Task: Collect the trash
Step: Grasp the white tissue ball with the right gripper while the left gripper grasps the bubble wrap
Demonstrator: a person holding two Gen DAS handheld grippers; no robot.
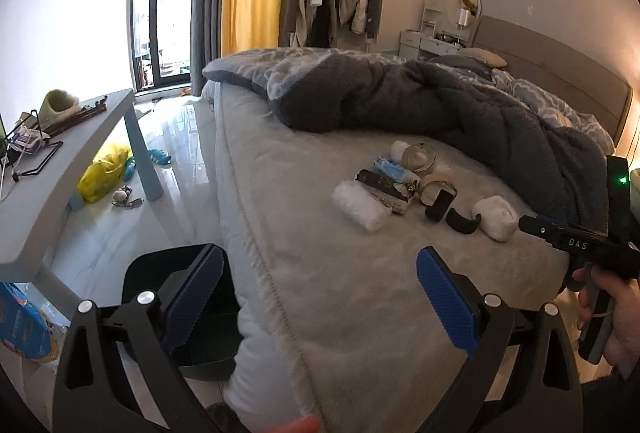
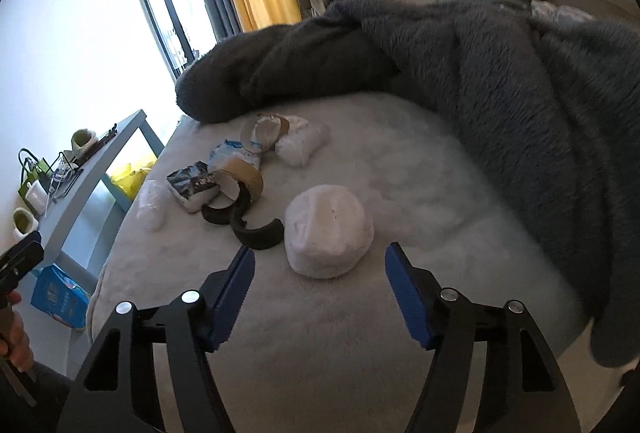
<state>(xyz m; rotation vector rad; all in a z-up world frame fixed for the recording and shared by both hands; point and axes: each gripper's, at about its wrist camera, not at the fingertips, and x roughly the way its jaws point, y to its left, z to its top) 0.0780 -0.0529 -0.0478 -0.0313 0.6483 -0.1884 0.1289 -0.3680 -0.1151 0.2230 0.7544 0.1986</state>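
Note:
Trash lies in a cluster on the pale bed cover (image 2: 400, 173). Nearest is a crumpled white paper wad (image 2: 328, 229) (image 1: 496, 217). Left of it lie two black curved strips (image 2: 260, 233), a brown tape roll (image 2: 244, 177), a dark wrapper pack (image 2: 192, 185), a clear plastic wad (image 2: 152, 205) (image 1: 360, 207) and a blue-white packet (image 2: 232, 153). My right gripper (image 2: 320, 249) is open, its blue pads on either side of the paper wad's near edge without touching it. My left gripper (image 1: 320, 253) is open and empty over the bed's edge, well short of the trash.
A dark grey fleece blanket (image 2: 500, 73) is heaped behind and right of the trash. A black bin (image 1: 188, 313) stands on the floor beside the bed under my left gripper. A grey table (image 1: 80, 161), a yellow bag (image 1: 104, 173) and a blue package (image 2: 60, 297) are at the left.

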